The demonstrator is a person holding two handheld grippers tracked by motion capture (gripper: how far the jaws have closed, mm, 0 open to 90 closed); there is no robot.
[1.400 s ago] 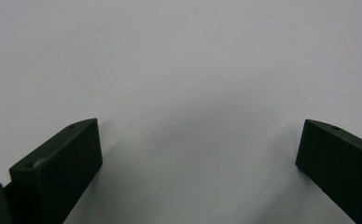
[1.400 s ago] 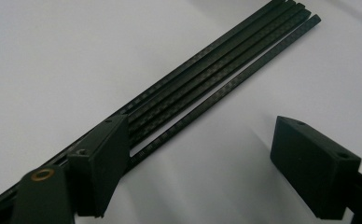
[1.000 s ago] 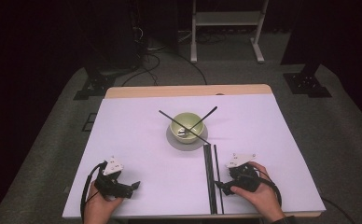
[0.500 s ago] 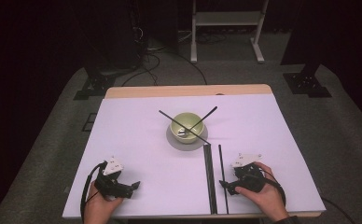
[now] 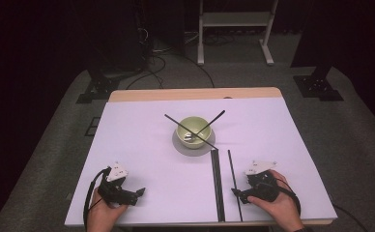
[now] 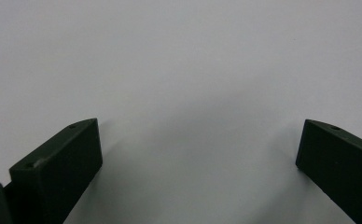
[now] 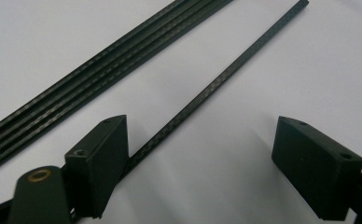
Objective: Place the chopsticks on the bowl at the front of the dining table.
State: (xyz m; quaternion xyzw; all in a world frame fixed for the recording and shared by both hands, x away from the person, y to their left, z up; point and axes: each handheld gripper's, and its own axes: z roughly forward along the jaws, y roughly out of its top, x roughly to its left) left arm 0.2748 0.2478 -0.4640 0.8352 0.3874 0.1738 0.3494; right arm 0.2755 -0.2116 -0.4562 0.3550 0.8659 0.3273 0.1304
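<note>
A pale green bowl (image 5: pixel 191 126) stands on a grey disc (image 5: pixel 183 147) at the table's middle, with two thin black rods (image 5: pixel 176 121) crossed over it. A bundle of black rods (image 5: pixel 217 179) (image 7: pixel 100 70) lies front to back near the front edge. A single black rod (image 5: pixel 231 169) (image 7: pixel 244 56) lies just right of it. My right gripper (image 5: pixel 236 192) (image 7: pixel 200 123) rests open at that rod's near end, and the rod runs along the inner side of one jaw. My left gripper (image 5: pixel 138 192) (image 6: pixel 201 123) rests open on the bare table at the front left.
The white table top (image 5: pixel 127 145) has a wooden strip (image 5: pixel 195 94) along its far edge. Beyond it on the dark floor are stand feet, cables (image 5: pixel 151 63) and a white frame (image 5: pixel 234 19). A hand holds each gripper at the front edge.
The single rod has slid to the right, away from the bundle, and my right gripper has moved right with it. The left gripper has stayed put.
</note>
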